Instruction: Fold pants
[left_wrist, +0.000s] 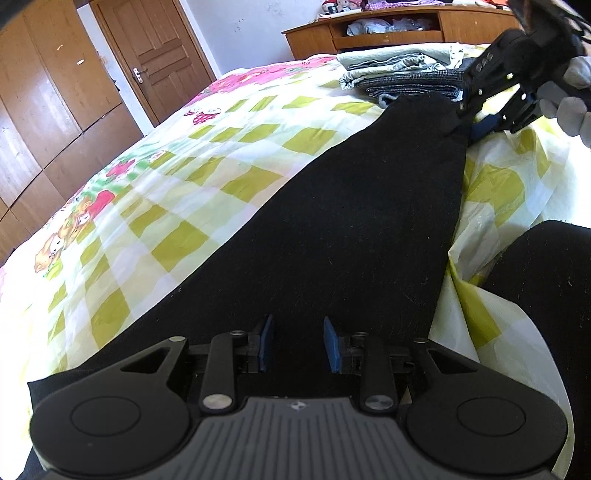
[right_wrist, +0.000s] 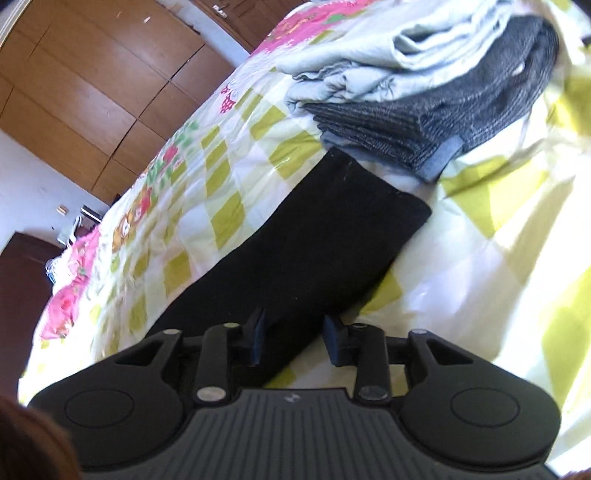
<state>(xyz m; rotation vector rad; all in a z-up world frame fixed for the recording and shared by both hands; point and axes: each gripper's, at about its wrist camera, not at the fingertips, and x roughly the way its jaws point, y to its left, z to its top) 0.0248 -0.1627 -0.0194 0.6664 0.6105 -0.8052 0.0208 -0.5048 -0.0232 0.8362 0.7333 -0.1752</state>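
Note:
Black pants (left_wrist: 351, 229) lie stretched along the bed, narrowing toward the far leg end. My left gripper (left_wrist: 298, 343) is open just above the wide near end of the pants, with black cloth between and under its blue pads. In the left wrist view my right gripper (left_wrist: 467, 122) is at the far leg end, its blue pads against the cloth edge. In the right wrist view the right gripper (right_wrist: 295, 339) is open, its jaws straddling the edge of the black leg (right_wrist: 314, 258).
The bed has a yellow-and-white checked cover with pink cartoon prints (left_wrist: 177, 155). A stack of folded grey and pale clothes (right_wrist: 424, 92) lies just past the leg end. Wooden wardrobe and door (left_wrist: 147, 55) stand left; a wooden headboard shelf (left_wrist: 369, 33) stands behind.

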